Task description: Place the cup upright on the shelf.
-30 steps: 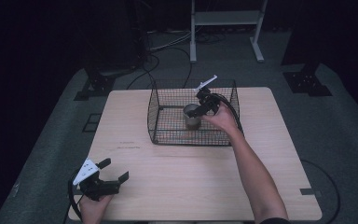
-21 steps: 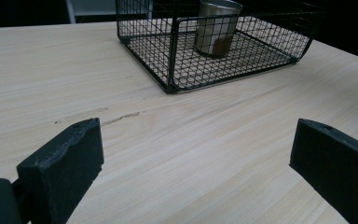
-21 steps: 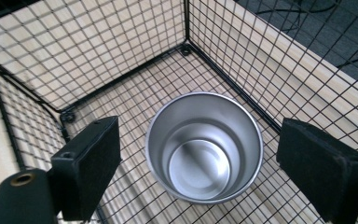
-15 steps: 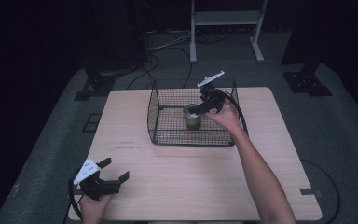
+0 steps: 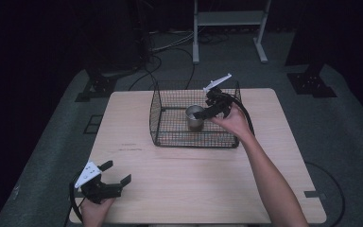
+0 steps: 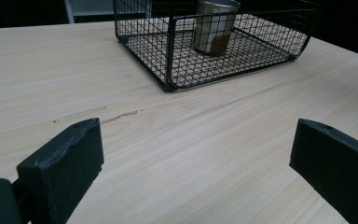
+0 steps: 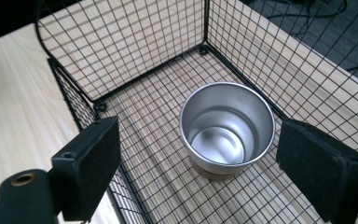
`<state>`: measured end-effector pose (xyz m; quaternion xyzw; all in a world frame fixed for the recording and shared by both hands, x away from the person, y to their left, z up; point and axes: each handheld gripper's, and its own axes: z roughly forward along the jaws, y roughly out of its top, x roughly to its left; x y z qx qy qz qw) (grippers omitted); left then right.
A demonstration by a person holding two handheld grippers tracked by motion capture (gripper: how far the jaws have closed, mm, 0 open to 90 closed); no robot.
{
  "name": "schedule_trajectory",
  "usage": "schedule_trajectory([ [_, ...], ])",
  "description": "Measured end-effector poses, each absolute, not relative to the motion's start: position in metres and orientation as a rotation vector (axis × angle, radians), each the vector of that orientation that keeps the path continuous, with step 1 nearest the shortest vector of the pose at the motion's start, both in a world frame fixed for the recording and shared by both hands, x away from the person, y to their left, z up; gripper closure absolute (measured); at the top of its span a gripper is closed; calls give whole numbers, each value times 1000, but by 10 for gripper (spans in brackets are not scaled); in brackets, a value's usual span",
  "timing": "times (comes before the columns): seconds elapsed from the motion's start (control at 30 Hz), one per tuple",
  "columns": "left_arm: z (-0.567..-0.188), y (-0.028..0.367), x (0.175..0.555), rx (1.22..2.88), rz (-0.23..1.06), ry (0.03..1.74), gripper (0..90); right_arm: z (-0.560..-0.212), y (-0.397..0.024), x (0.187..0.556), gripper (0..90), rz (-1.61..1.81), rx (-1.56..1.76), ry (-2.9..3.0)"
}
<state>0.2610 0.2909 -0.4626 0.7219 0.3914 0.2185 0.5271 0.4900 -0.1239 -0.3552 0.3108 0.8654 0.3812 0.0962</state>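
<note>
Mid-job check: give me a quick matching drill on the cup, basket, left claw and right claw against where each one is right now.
Things:
1. metal cup
2. wire basket
3. left claw
4. right claw

Places:
A. open, low at the table's near left corner
B. standing upright inside the basket
C. open, above the cup
D. on the table's far half

Pairs: 1-B, 2-D, 3-A, 4-C

The right gripper (image 5: 207, 112) is lifting away from the metal cup (image 5: 194, 117), drifting toward the upper right of the high view with its grey plate rising above the wire basket's (image 5: 157, 111) far rim. Its jaws are standing apart above the cup, which is sitting upright, free, on the basket floor.
</note>
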Motion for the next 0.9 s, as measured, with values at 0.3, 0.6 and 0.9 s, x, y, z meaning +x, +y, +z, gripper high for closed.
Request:
schedule_trajectory([
  [0.3,-462,290,262,1732,524,931,16,-355,-133,476,132,1130,914,2570],
  [0.6,-462,289,263,1731,520,931,16,-358,-148,464,132,1137,924,2565],
  [0.9,-462,289,262,1732,519,929,16,-357,-157,453,132,1146,903,2557],
])
